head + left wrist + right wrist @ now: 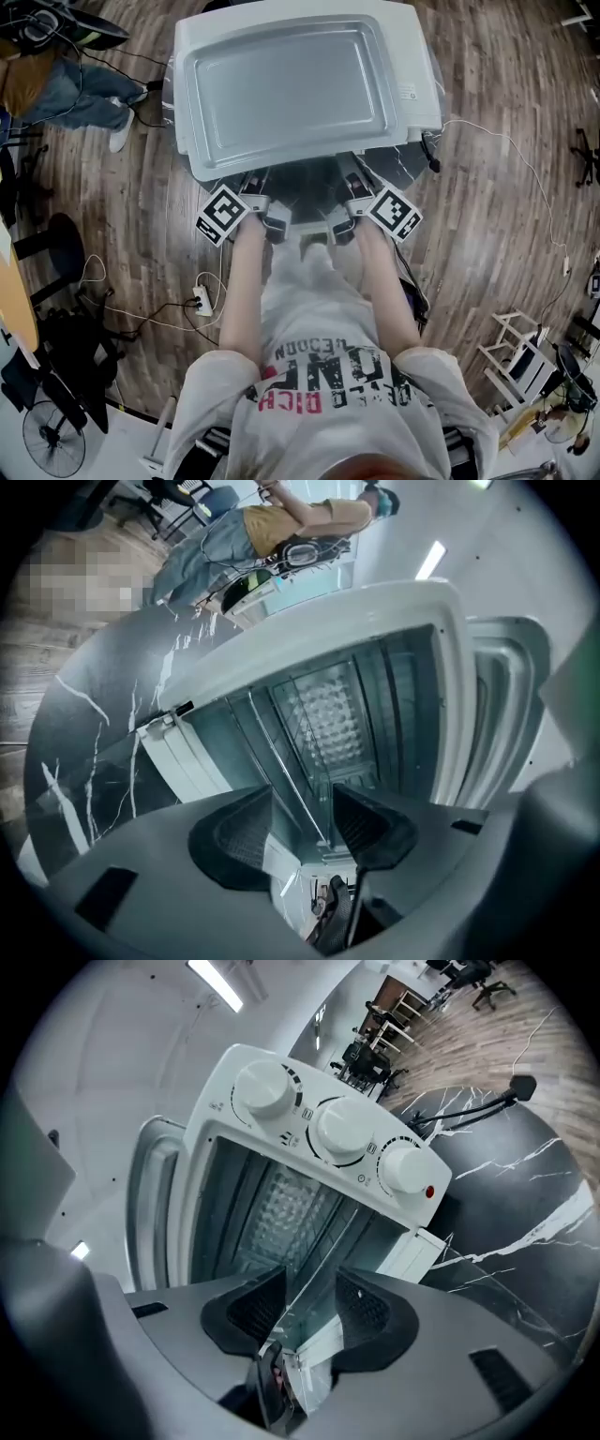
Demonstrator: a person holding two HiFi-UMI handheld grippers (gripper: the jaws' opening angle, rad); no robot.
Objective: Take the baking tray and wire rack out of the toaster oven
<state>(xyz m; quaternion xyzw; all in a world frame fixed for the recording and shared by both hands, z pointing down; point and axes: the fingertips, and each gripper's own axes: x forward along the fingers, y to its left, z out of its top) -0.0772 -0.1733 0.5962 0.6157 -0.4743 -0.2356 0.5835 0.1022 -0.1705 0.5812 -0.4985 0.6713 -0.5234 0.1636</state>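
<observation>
The white toaster oven [412, 89] stands on a dark marbled table, and the grey baking tray [286, 89] lies flat on its roof. The tray's rim also shows as the baking tray [497, 705] and the baking tray [155, 1194]. The oven's glass door [307, 186] hangs open toward me. My left gripper [255, 187] and right gripper [354, 187] reach over the door's left and right parts. The left gripper [305, 827] is open, with the door glass [281, 761] between its jaws, untouched. The right gripper [309, 1312] is open astride the door glass [323, 1241]. I cannot make out the wire rack inside.
Three white knobs [342, 1129] run down the oven's control panel. The marbled table [525, 1204] curves round the oven, and a cable [506, 150] trails off at the right. On the wooden floor are a power strip [202, 300] and a seated person [66, 84].
</observation>
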